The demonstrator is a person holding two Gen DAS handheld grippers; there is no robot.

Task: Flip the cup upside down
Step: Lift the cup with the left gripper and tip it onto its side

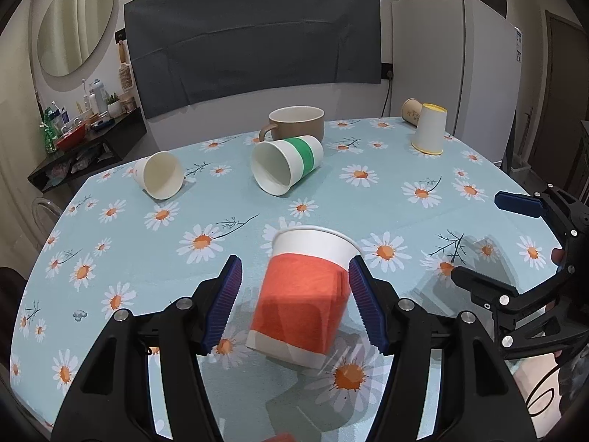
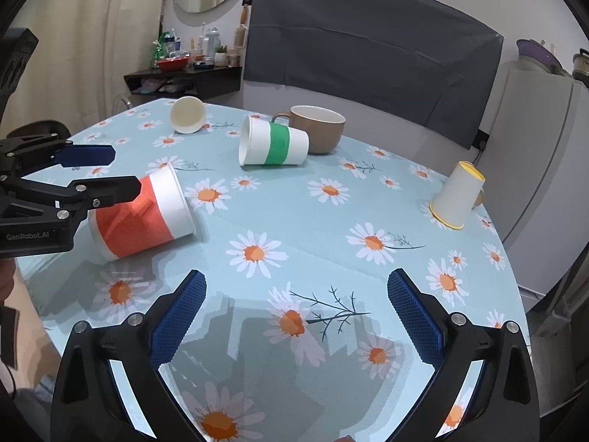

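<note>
Matt paper cup (image 1: 305,291); ribbed rubbery tongs (image 1: 294,309) pads.

Black plastic tongs on both sides, left tongs (image 1: 294,309) and right tongs (image 2: 296,326), with ribbed blue pads (image 1: 224,307), silver screws (image 2: 135,319), white "GenRobot.AI" lettering (image 2: 27,236)

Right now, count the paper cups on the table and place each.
5: orange-banded cup between the left gripper fingers; green-banded cup mid-table; plain white cup far left; yellow-rimmed cup inverted far right; tan cup, partly hidden, behind it.
</note>
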